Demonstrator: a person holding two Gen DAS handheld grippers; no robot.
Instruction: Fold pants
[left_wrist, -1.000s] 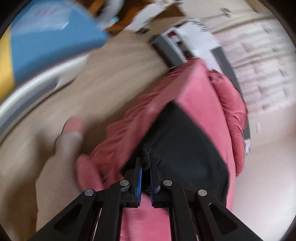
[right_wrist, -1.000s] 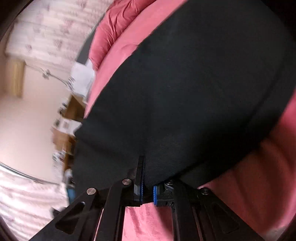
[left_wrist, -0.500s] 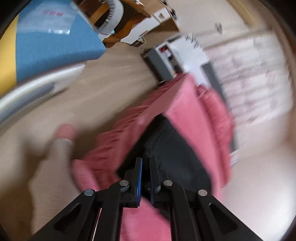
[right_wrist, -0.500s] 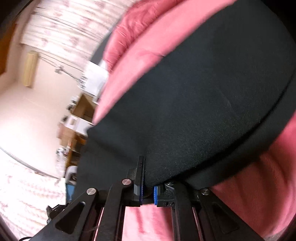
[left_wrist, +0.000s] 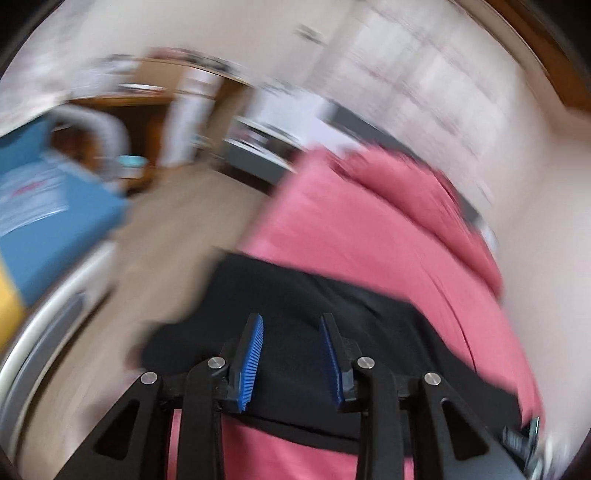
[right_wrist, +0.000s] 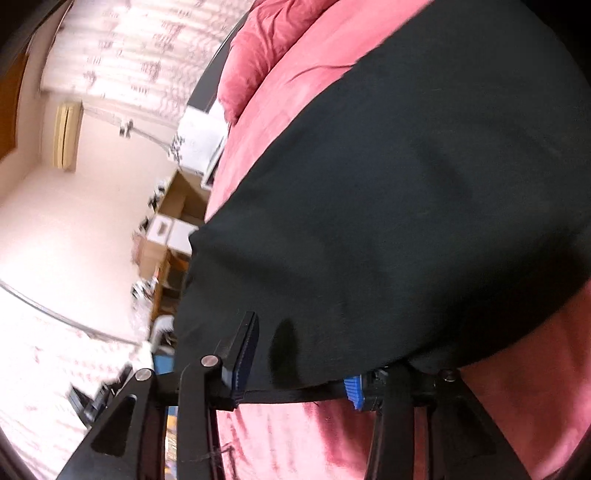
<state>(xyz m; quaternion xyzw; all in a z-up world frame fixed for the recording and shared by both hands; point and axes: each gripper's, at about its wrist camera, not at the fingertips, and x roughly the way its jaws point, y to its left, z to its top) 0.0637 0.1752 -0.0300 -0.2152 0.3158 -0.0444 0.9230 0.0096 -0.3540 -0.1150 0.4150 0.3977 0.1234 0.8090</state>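
Black pants (right_wrist: 388, 206) lying flat, folded, on pink bedspread (right_wrist: 288, 92)

Matt black cloth pants (right_wrist: 388, 206) lie on a plush, velvety pink bedspread (right_wrist: 295, 439).

No lettering can be read anywhere (red marks on the blue box (left_wrist: 55, 206) are blurred).

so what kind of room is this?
Likely a bedroom at home: black pants lie on a bed with a pink cover, a patterned curtain hangs behind, and wooden shelving stands by the wall.
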